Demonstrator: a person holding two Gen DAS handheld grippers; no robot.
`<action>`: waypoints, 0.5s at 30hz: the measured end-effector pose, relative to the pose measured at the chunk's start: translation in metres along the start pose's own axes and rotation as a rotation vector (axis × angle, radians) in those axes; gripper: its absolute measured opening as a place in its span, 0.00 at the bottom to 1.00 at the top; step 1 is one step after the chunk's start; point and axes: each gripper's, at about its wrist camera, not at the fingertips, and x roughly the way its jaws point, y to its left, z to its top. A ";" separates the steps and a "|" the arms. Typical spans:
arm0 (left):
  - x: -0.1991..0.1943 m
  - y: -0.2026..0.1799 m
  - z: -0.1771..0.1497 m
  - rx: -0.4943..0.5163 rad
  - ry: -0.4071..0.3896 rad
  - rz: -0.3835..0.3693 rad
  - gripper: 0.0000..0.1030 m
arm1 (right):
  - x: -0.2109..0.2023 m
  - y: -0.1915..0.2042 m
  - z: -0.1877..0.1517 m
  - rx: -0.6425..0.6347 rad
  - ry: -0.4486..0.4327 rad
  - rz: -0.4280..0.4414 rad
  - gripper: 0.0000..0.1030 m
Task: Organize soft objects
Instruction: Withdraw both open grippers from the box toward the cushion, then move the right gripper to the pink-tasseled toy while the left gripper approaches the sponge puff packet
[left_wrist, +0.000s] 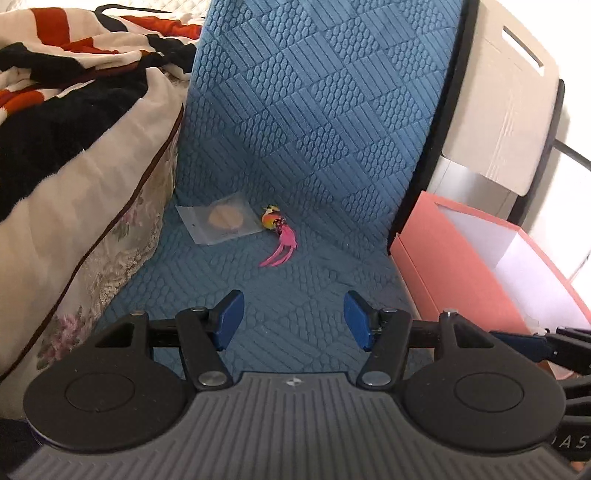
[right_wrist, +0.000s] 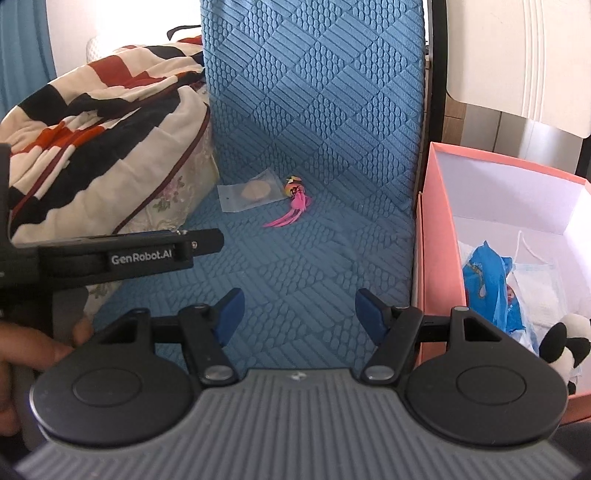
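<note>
A clear plastic pouch with a round tan pad (left_wrist: 221, 221) (right_wrist: 251, 194) lies on the blue quilted seat cover (left_wrist: 306, 155) (right_wrist: 306, 240). Right beside it sits a small orange-and-pink toy with pink feathers (left_wrist: 279, 236) (right_wrist: 293, 205). My left gripper (left_wrist: 293, 319) hovers open well in front of both, nothing between its blue pads. My right gripper (right_wrist: 299, 317) is open too and empty, farther right. A pink box (left_wrist: 454, 269) (right_wrist: 439, 236) at the right holds a blue packet (right_wrist: 487, 273), white cloths and a panda plush (right_wrist: 565, 343).
A folded blanket in red, black and cream (left_wrist: 62, 103) (right_wrist: 92, 122) lies on a floral cushion (left_wrist: 107, 254) at the left. The left gripper's black body (right_wrist: 122, 254) crosses the right wrist view, with a hand (right_wrist: 33, 350) below it. A white cabinet (left_wrist: 509, 122) stands behind the box.
</note>
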 end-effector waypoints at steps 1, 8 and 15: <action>0.002 0.001 0.001 -0.002 -0.005 0.001 0.63 | 0.002 -0.001 0.000 0.002 -0.002 0.000 0.67; 0.025 0.008 0.007 0.015 0.015 0.045 0.64 | 0.014 0.002 0.006 -0.010 -0.041 0.021 0.67; 0.045 0.023 0.019 0.025 0.042 0.057 0.64 | 0.034 0.007 0.016 -0.048 -0.058 0.039 0.67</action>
